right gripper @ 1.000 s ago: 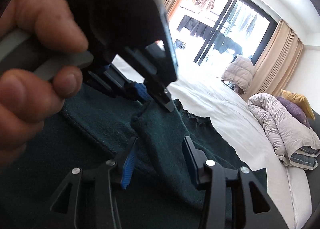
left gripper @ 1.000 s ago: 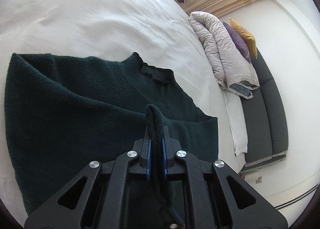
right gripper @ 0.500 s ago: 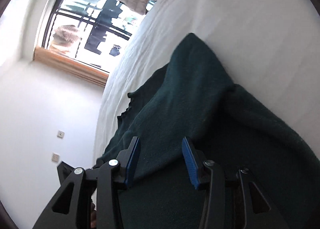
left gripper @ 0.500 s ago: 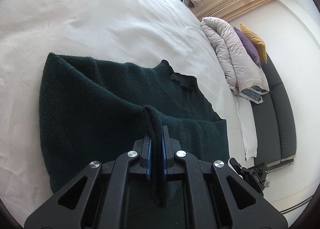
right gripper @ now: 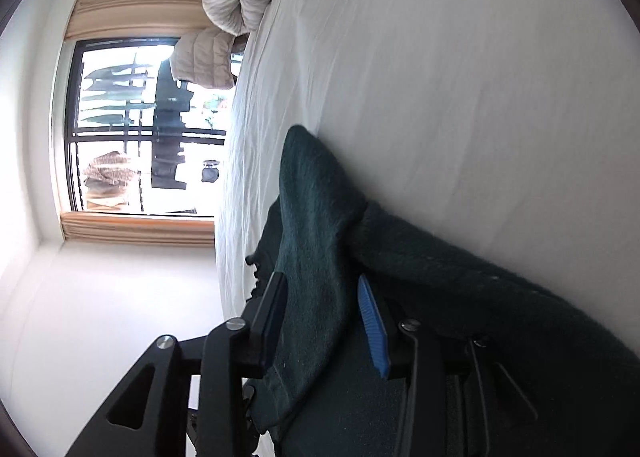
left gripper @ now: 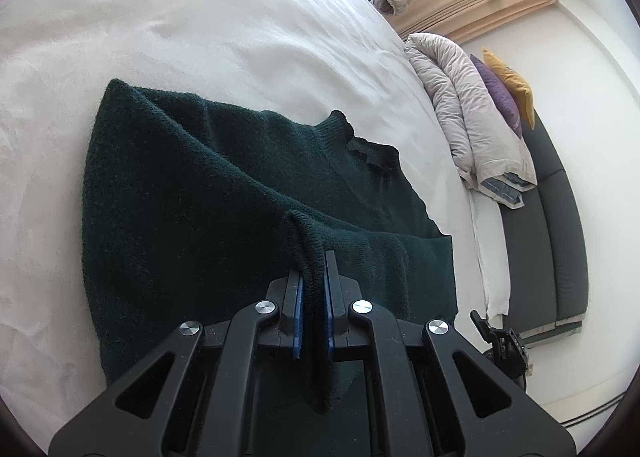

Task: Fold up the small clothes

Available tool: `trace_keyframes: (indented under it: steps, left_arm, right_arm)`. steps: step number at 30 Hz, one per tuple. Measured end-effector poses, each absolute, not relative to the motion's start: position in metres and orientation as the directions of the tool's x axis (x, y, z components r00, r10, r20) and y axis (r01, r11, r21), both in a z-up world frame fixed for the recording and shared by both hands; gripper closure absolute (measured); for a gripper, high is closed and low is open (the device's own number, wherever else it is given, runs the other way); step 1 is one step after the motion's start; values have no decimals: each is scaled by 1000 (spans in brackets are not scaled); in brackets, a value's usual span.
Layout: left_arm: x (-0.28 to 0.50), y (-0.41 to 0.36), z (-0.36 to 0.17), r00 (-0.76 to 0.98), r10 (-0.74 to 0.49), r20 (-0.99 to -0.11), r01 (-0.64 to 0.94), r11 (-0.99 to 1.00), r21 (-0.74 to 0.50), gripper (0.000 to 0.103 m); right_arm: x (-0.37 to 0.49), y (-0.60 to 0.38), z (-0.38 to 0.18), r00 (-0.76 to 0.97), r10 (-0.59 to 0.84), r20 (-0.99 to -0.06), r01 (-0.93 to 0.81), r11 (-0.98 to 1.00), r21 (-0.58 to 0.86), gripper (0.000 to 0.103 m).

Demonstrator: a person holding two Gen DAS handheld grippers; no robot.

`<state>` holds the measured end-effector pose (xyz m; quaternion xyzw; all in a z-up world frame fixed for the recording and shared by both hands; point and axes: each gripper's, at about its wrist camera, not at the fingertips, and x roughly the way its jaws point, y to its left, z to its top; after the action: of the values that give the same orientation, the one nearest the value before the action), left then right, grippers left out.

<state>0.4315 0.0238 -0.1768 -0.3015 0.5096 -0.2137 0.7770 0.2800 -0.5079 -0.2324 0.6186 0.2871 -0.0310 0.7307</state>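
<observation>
- Dark green knit is pinched between the blue pads of the left hand-held gripper [left gripper: 312,289], whose jaws are shut to a narrow slit on a ribbed fold of the dark green knitted sweater [left gripper: 192,209].
- From that grip the fabric runs as a raised ridge towards the far-left corner; the rest of the sweater lies on the white bed sheet [left gripper: 200,37], collar to the right.
- Compared with a second ago, more sheet shows around the sweater in the left view, so the held edge has likely been lifted and drawn back: a fold in progress, not yet laid down.
- The right hand-held gripper [right gripper: 324,313] was facing the other tool then; now it is rolled sideways, jaws wide apart, with green cloth lying between the pads but not clamped.
- Beyond the bed: a beige quilted duvet [left gripper: 464,105] on a grey sofa [left gripper: 560,257], right of the mattress.
- Hidden: the sweater's near hem, behind both tools; whether a sleeve is tucked under, I cannot tell.
</observation>
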Motion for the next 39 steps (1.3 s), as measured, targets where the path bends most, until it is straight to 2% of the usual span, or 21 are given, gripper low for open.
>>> trace_keyframes:
  steps: [9, 16, 19, 21, 24, 32, 35, 39]
  left_arm:
    - [428, 24, -178, 383, -630, -676, 21, 738, -675, 96]
    - [427, 21, -189, 377, -628, -681, 18, 740, -672, 96]
    - [428, 16, -193, 378, -629, -679, 27, 741, -671, 96]
    - [430, 10, -193, 380, -625, -682, 41, 748, -663, 96]
    - [432, 1, -191, 387, -598, -702, 67, 777, -626, 96]
    - [436, -6, -197, 392, -597, -700, 78, 780, -621, 96]
    - [436, -6, -201, 395, -602, -694, 85, 776, -625, 95]
    - [435, -3, -203, 397, -620, -677, 88, 760, -644, 94]
  right_arm:
    - [316, -487, -240, 801, 366, -474, 398, 265, 878, 55]
    - [334, -509, -233, 874, 279, -397, 328, 263, 907, 56]
    - [333, -522, -239, 879, 269, -394, 328, 259, 909, 66]
    - [330, -527, -246, 884, 252, -395, 329, 264, 906, 79]
    - [325, -531, -257, 890, 243, -386, 327, 249, 912, 89]
    - [312, -541, -263, 908, 222, -356, 310, 217, 926, 93]
    - [305, -541, -269, 904, 225, -363, 312, 232, 921, 97]
    - [298, -537, -267, 895, 237, -377, 318, 254, 914, 97]
